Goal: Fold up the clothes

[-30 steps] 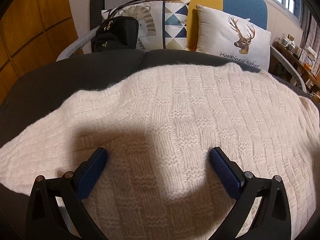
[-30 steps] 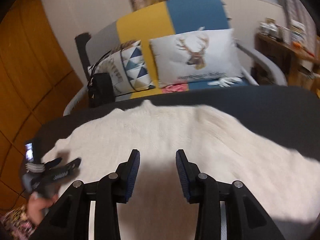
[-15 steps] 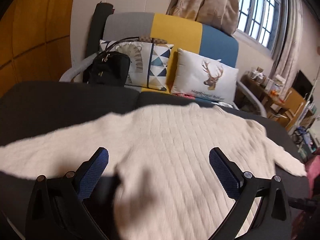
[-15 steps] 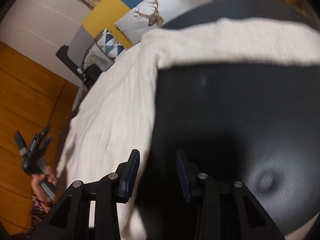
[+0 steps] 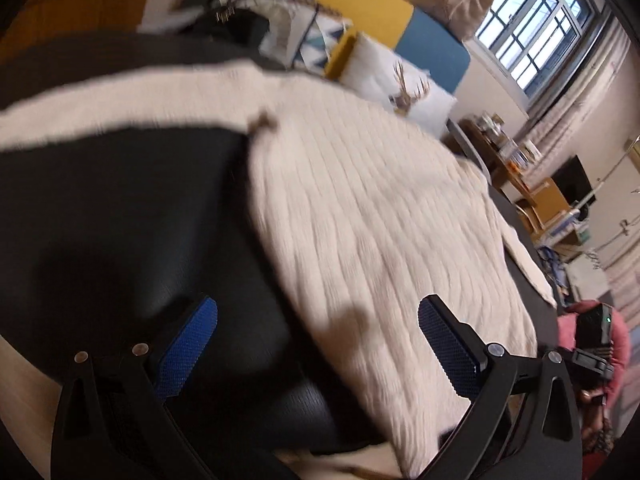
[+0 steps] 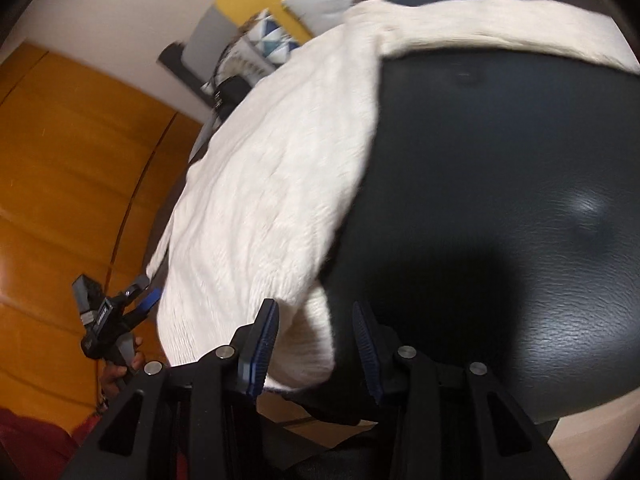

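Note:
A cream knit sweater [image 5: 380, 220] lies spread flat on the black table [image 5: 120, 220], one sleeve [image 5: 100, 108] stretched out to the left. My left gripper [image 5: 318, 344] is open wide, low over the sweater's left side edge, which runs between its fingers. In the right wrist view the sweater [image 6: 272, 180] fills the left half and its other sleeve [image 6: 500, 36] crosses the top. My right gripper [image 6: 314, 348] is open with a narrow gap, and the sweater's bottom corner sits between its blue pads, unclamped. The left gripper [image 6: 146, 290] also shows there, held in a hand.
Behind the table stands a sofa [image 5: 432, 52] with a deer cushion [image 5: 400, 84] and a black bag [image 6: 230, 92]. An orange wood wall [image 6: 80, 160] is on the left. A window [image 5: 532, 28] and a cluttered shelf [image 5: 504, 148] are on the right. Bare table [image 6: 500, 180] lies beside the sweater.
Both grippers swung away from over the sweater's middle: the left to its left side edge, the right down to its bottom corner. Neither jaw opening changed.

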Demonstrator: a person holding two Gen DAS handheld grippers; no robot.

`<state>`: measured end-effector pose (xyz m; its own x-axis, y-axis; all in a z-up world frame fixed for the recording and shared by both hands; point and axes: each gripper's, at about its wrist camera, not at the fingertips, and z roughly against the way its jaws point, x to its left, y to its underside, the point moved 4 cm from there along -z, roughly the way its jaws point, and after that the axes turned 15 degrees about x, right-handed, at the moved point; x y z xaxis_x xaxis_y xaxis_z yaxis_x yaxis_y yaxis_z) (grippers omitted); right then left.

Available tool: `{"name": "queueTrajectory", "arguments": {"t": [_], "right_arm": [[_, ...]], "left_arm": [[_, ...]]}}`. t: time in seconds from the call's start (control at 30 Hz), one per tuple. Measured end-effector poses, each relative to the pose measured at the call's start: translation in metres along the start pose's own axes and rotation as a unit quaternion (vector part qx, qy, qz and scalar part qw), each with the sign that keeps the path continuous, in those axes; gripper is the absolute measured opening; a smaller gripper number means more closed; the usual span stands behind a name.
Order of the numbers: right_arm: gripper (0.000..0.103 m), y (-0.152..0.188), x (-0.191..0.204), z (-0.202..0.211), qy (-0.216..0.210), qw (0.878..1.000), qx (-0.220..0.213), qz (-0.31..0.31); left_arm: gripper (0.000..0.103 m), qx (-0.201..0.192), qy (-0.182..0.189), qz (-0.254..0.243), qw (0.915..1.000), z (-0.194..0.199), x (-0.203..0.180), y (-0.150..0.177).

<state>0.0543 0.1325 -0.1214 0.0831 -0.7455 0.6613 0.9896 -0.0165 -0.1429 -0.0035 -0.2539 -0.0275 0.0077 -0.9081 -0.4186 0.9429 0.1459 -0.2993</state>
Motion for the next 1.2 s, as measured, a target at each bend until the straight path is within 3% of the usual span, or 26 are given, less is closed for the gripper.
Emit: {"name": "queueTrajectory", "arguments": {"t": [0.27, 0.33, 0.4, 0.47, 0.53, 0.73, 0.83, 0.93, 0.97, 1.0, 1.1, 1.2], "right_arm": [[0.039, -0.012, 0.026, -0.020, 0.036, 0.998, -0.008, 0.049], [0.019, -0.015, 0.031, -0.025, 0.049, 0.997, -0.006, 0.061], [0.010, -0.019, 0.038, -0.032, 0.050, 0.996, 0.003, 0.068], [0.009, -0.021, 0.046, -0.029, 0.047, 0.996, -0.010, 0.076], [0.008, -0.023, 0.053, -0.018, 0.039, 0.995, -0.035, 0.084], [0.007, -0.031, 0.062, 0.054, -0.028, 0.989, -0.130, 0.064], [0.007, -0.037, 0.074, 0.072, -0.024, 0.985, -0.151, 0.082], [0.007, -0.048, 0.088, 0.069, -0.010, 0.983, -0.151, 0.100], [0.007, -0.053, 0.095, 0.062, -0.012, 0.983, -0.148, 0.107], [0.007, -0.059, 0.103, 0.055, -0.015, 0.983, -0.145, 0.113], [0.007, -0.084, 0.127, 0.030, -0.047, 0.980, -0.135, 0.137], [0.008, -0.108, 0.149, -0.010, -0.040, 0.981, -0.104, 0.161]], "left_arm": [[0.102, 0.031, 0.035, -0.053, 0.9975, -0.023, -0.041, 0.003], [0.102, 0.034, 0.030, -0.064, 0.9969, -0.027, -0.051, 0.001], [0.090, 0.024, 0.018, -0.079, 0.9964, -0.025, -0.060, -0.003], [0.070, 0.010, -0.012, -0.093, 0.9955, -0.020, -0.064, -0.011], [0.064, -0.002, -0.044, -0.101, 0.9939, -0.016, -0.065, -0.020], [0.064, 0.012, -0.110, -0.084, 0.9904, -0.023, -0.053, -0.033], [0.064, -0.040, -0.134, -0.076, 0.9873, -0.006, -0.057, -0.038], [0.067, -0.098, -0.136, -0.082, 0.9825, 0.013, -0.071, -0.055], [0.077, -0.088, -0.140, -0.087, 0.9824, 0.003, -0.074, -0.062], [0.080, -0.079, -0.144, -0.093, 0.9821, -0.008, -0.077, -0.069], [0.080, -0.050, -0.155, -0.111, 0.9804, -0.039, -0.086, -0.090], [0.080, -0.019, -0.164, -0.120, 0.9790, -0.071, -0.092, -0.110]]}}
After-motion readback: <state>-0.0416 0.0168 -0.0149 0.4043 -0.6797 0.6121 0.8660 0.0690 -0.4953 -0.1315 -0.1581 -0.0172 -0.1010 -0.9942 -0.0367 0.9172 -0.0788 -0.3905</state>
